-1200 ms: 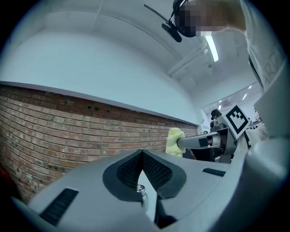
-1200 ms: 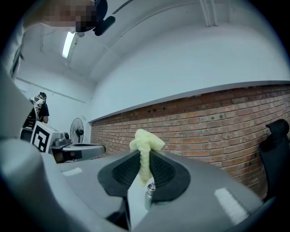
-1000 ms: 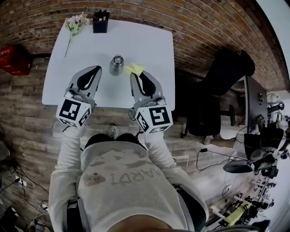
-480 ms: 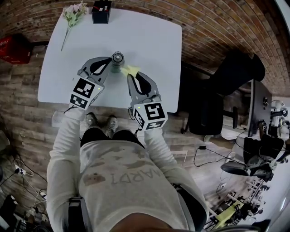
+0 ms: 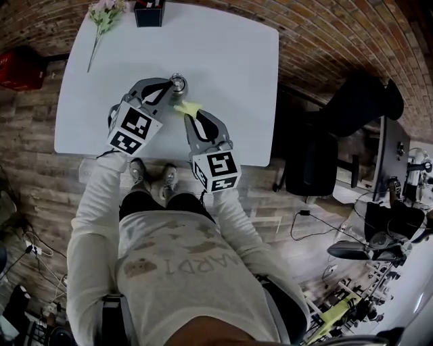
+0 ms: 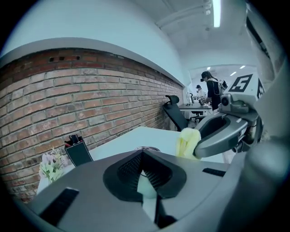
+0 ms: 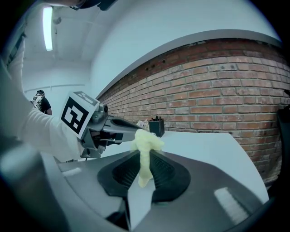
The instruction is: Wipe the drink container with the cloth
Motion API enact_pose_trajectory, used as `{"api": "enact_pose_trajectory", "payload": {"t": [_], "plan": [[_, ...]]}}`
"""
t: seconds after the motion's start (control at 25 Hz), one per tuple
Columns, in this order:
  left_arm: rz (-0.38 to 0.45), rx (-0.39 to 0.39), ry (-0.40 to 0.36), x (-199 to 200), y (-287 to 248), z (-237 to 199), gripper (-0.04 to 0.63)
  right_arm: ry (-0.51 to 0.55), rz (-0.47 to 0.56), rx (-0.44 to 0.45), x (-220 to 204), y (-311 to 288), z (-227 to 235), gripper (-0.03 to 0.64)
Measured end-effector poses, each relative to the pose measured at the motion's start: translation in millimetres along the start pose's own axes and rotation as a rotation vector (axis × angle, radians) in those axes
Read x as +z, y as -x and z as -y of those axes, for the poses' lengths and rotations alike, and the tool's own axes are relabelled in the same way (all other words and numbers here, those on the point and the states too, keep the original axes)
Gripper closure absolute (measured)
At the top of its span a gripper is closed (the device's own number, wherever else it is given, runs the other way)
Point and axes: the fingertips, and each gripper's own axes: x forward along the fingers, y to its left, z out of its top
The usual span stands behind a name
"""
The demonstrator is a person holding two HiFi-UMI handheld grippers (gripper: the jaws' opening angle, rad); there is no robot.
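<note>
A steel drink bottle [image 5: 178, 84] with a round lid stands on the white table [image 5: 230, 61]. My left gripper [image 5: 169, 89] reaches it from the left, its tips right beside the bottle just under the lid. In the left gripper view its jaws [image 6: 143, 153] look shut, and the lid's rim [image 6: 146, 148] shows just past them. My right gripper [image 5: 190, 116] is shut on a crumpled yellow cloth [image 5: 187, 107], held close to the bottle's near right side. The cloth [image 7: 146, 140] sticks up between the right jaws [image 7: 144, 156]. The bottle's body is hidden in both gripper views.
A black pen holder [image 5: 149, 13] and a sprig of pale flowers [image 5: 101, 15] lie at the table's far edge. A red box [image 5: 20, 67] sits on the floor at left. A black office chair [image 5: 338, 128] stands to the right. A person [image 6: 210, 88] stands far back.
Both grippers have moved forward from the table's near edge to the bottle. The left tips now sit beside it, and the right has brought the cloth closer.
</note>
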Motion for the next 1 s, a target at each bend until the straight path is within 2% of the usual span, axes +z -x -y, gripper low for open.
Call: {"api": "enact_pose_trajectory", "payload": {"t": [0.32, 0.72, 1.0], "plan": [[0.034, -0.028, 0.065, 1, -2, -3, 0.595, 0.005, -0.07, 0.042, -28, -32, -8, 0.543], [0.041, -0.033, 0.069, 2, 1, -3, 0.595, 0.051, -0.131, 0.076, -41, -59, -18, 0.543], [0.042, -0.029, 0.07, 2, 3, -3, 0.595, 0.058, -0.136, 0.04, -39, -52, 8, 0.543]]}}
